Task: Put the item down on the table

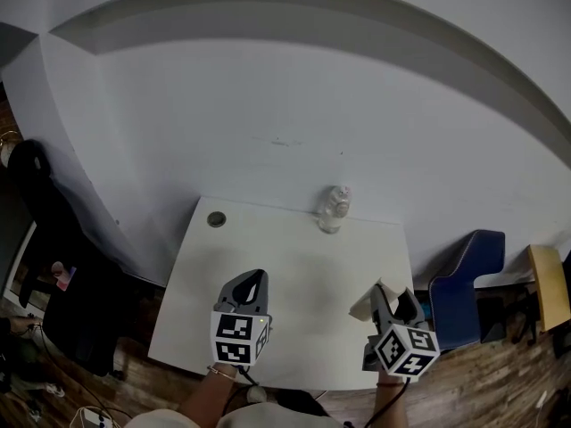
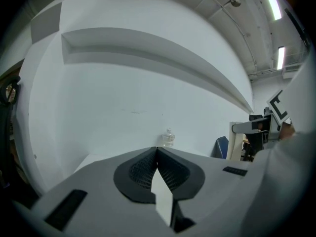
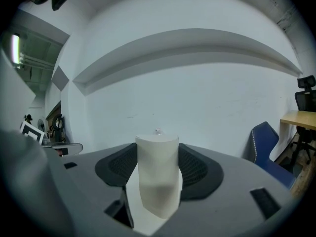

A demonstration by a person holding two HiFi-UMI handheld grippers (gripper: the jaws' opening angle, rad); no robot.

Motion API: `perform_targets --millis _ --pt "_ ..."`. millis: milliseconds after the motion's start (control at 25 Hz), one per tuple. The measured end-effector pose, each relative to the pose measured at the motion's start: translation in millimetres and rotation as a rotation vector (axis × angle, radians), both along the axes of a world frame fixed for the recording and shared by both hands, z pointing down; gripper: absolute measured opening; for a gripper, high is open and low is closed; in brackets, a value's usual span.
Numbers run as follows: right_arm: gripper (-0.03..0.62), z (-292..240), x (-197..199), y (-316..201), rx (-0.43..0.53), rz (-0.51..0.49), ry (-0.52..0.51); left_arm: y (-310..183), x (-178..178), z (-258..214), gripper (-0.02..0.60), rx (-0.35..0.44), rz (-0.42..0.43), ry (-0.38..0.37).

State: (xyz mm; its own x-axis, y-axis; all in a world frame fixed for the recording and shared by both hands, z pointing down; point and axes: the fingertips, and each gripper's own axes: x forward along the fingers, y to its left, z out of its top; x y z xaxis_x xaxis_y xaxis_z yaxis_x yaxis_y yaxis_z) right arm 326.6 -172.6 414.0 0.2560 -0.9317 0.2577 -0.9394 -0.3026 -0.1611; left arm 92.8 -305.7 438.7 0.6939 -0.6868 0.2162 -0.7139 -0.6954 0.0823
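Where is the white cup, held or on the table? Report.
Held. The jaws of the right gripper close on the white cup from both sides; whether it touches the table, cannot tell.

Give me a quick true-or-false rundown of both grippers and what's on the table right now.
1. The right gripper is shut on a white cup. True.
2. The left gripper holds the clear bottle. False: its jaws are together on nothing, and the bottle stands at the far edge of the table.
3. A small round object lies near the table's far left corner. True.
4. The white cup stands free on the table. False: it is clamped between the right gripper's jaws.
5. The blue chair is left of the table. False: it is on the right.
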Motion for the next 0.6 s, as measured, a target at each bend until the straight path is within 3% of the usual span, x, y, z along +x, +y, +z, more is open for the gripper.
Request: perform_targets --millis 600 --pt "0.281 52.6 4.4 0.7 -0.113 -0.180 -0.019 14.2 9.6 41.3 0.017 -0.074 -0.034 -0.068"
